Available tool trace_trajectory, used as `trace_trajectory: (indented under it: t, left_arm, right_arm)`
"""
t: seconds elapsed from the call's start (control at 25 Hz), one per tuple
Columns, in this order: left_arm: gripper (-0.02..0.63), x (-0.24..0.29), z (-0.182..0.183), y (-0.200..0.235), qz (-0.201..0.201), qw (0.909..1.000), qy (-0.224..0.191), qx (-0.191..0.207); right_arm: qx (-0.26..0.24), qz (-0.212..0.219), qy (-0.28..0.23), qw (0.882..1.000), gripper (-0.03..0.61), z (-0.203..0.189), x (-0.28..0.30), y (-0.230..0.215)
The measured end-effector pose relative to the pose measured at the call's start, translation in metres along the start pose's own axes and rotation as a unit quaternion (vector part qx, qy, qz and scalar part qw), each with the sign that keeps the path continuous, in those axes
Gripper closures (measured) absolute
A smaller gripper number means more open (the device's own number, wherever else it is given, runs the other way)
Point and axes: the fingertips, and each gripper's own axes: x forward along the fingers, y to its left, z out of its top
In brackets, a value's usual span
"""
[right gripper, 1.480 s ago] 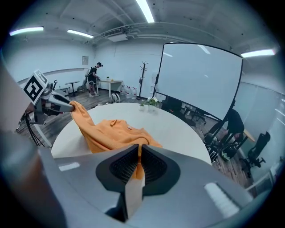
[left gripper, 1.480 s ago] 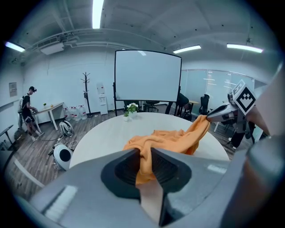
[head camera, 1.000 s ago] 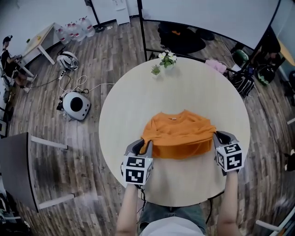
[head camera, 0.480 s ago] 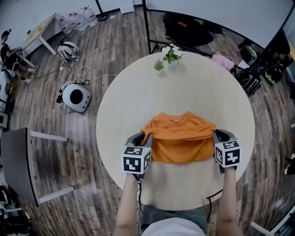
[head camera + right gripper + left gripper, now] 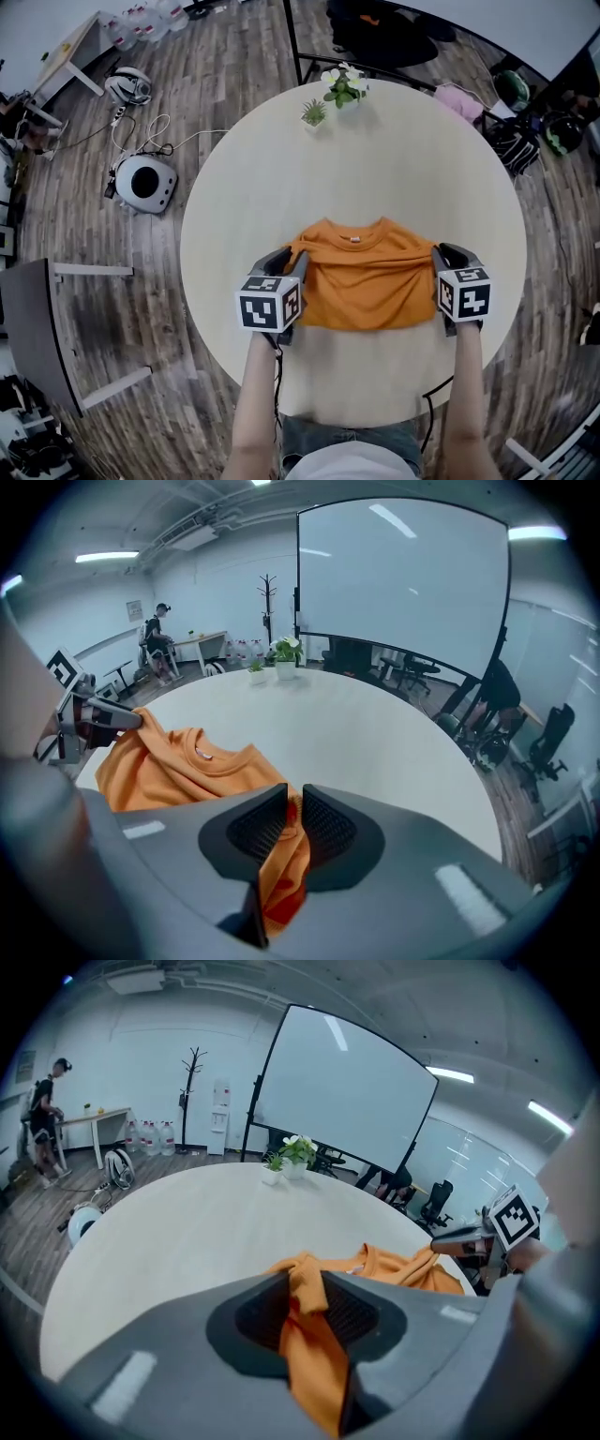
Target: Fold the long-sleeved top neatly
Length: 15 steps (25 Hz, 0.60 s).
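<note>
Folding an orange long-sleeved fabric top (image 5: pixel 370 281), laid collar-far on the near half of a round pale wooden table (image 5: pixel 394 159). Looks like a compact rectangle already, with no sleeves showing, so probably tucked in.

Pinched at its left edge by the left gripper (image 5: pixel 291 259), jaws closed down on a gathered ridge of orange cloth, with only the thickness of the fabric between them. Pinched likewise at its right edge by the right gripper (image 5: pixel 439 253), jaws almost together on a bunched fold that hangs down between them. Gripped at matching spots on both sides, most likely to keep the edges level and the cloth taut so that the next crease runs straight across. Judging by wrinkles drawn from the collar toward each grip, mid-fold rather than finished.

Farther out, at the far rim: two small potted plants (image 5: pixel 330 97), well apart from the cloth and no hindrance. Nothing on the tabletop between cloth and near rim to snag a fold.

Off the table, on the plank floor to the far left: a round white appliance (image 5: pixel 145 183) with a trailing cable. To the far right: dark bags (image 5: pixel 511 150) near the rim. Beyond reach, all of it.
</note>
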Motion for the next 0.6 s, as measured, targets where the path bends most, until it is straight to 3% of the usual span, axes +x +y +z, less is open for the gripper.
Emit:
trace_trajectory:
  t: [0.16, 0.4, 0.6]
  left_arm:
    - [0.493, 0.007, 0.004, 0.009, -0.001, 0.9997, -0.012, -0.022]
    - [0.491, 0.016, 0.010, 0.026, 0.011, 0.9995, -0.014, -0.025]
    - [0.489, 0.015, 0.022, 0.038, 0.020, 0.9988, -0.034, -0.030]
  right_arm:
    - [0.009, -0.005, -0.006, 1.000, 0.470, 0.004, 0.012, -0.006]
    - [0.043, -0.014, -0.033, 0.998, 0.444, 0.014, 0.020, -0.014]
    - [0.051, -0.034, -0.053, 0.997, 0.454, 0.018, 0.013, -0.027]
